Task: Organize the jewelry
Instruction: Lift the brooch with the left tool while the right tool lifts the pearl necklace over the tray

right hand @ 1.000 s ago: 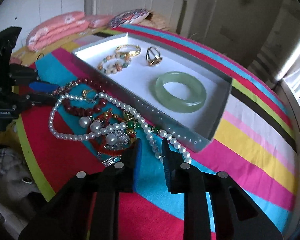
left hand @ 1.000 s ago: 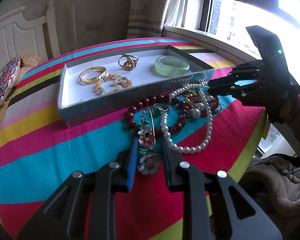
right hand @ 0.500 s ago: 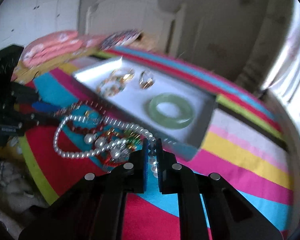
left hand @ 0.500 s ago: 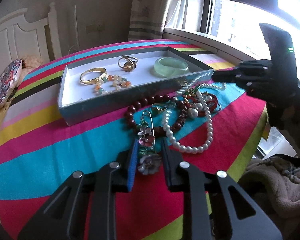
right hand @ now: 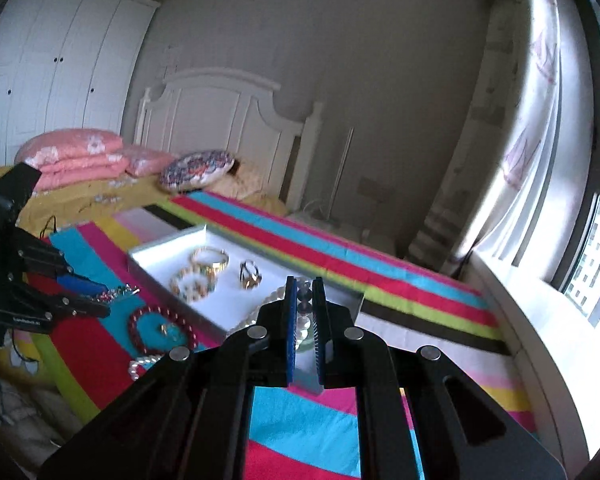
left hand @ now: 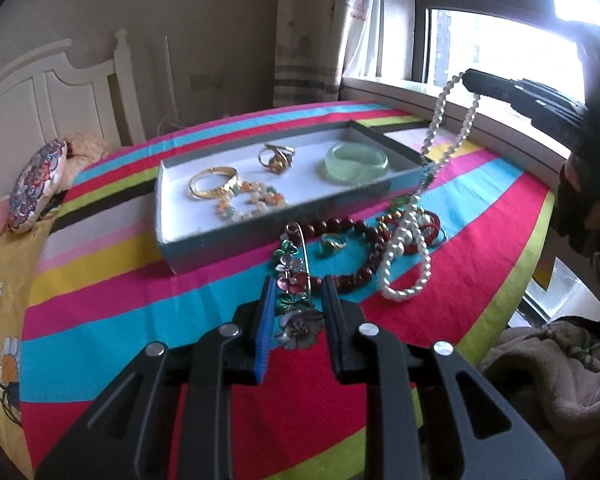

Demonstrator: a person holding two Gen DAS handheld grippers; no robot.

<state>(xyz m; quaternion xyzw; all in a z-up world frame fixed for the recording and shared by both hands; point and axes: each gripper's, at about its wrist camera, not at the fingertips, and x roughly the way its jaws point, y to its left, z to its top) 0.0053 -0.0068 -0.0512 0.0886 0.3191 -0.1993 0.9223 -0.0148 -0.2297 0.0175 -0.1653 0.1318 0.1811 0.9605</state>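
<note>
My right gripper [right hand: 305, 285] is shut on the pearl necklace [left hand: 437, 120] and holds it high above the table; in the left wrist view its tip [left hand: 470, 78] shows with the strand hanging down to the pile. My left gripper [left hand: 298, 292] is shut on a flower brooch [left hand: 298, 322] lying on the cloth. The grey tray [left hand: 236, 236] holds a gold bangle [left hand: 214, 186], a bead bracelet [left hand: 252, 200], a gold ring [left hand: 276, 156] and a green jade bangle [left hand: 356, 162]. A dark red bead bracelet [left hand: 356, 276] and a small gold ring [left hand: 333, 244] lie in front of the tray.
The round table has a striped cloth [left hand: 100, 312]. A window sill [left hand: 500, 128] runs behind it, with a curtain [left hand: 312, 32]. A bed with pillows [right hand: 80, 160] and a white headboard [right hand: 228, 120] stands to the left. A blanket [left hand: 560, 380] lies below the table's right edge.
My right gripper has shut on the pearl necklace and lifted it well above the table, dragging the strand upright. My left gripper stays on the brooch.
</note>
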